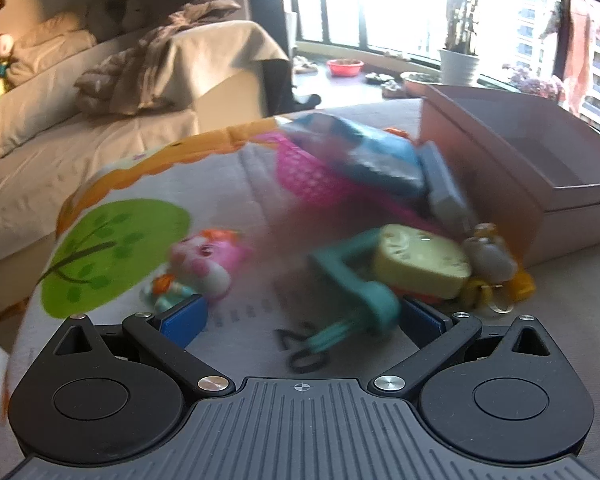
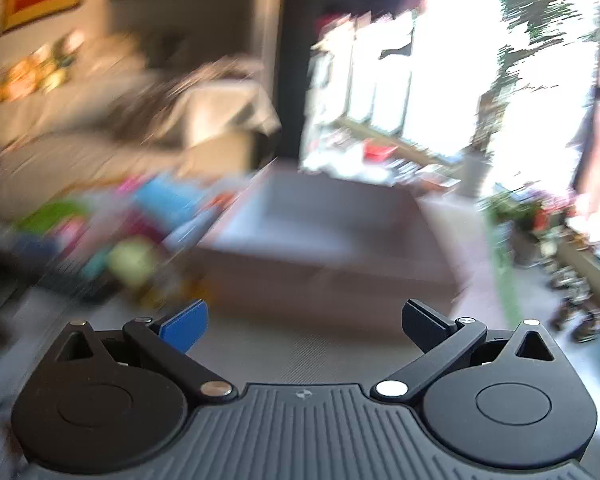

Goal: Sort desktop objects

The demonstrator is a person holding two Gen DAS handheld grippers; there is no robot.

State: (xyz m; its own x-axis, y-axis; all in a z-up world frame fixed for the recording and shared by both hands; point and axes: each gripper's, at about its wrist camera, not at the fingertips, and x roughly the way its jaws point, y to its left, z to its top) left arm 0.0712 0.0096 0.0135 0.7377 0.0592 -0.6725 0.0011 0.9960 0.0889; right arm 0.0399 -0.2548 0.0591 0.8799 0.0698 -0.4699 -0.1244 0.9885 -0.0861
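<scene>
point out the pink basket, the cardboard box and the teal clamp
pink basket [image 1: 304,176], left wrist view, on its mesh side wall.
cardboard box [image 1: 472,152], left wrist view, on its near outer wall.
teal clamp [image 1: 340,268], left wrist view, on its bent arm.

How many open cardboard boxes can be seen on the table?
1. The pinkish box stands at the right of the toy pile in the left wrist view; the blurred right wrist view shows it ahead. Others may be hidden.

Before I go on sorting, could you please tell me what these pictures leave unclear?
- Left wrist view: motion blur smears what fills the pink mesh basket.
- Left wrist view: the teal plastic clamp-like toy covers part of the right finger of the left tool.
- Right wrist view: blur reduces the toy pile to colours.
</scene>
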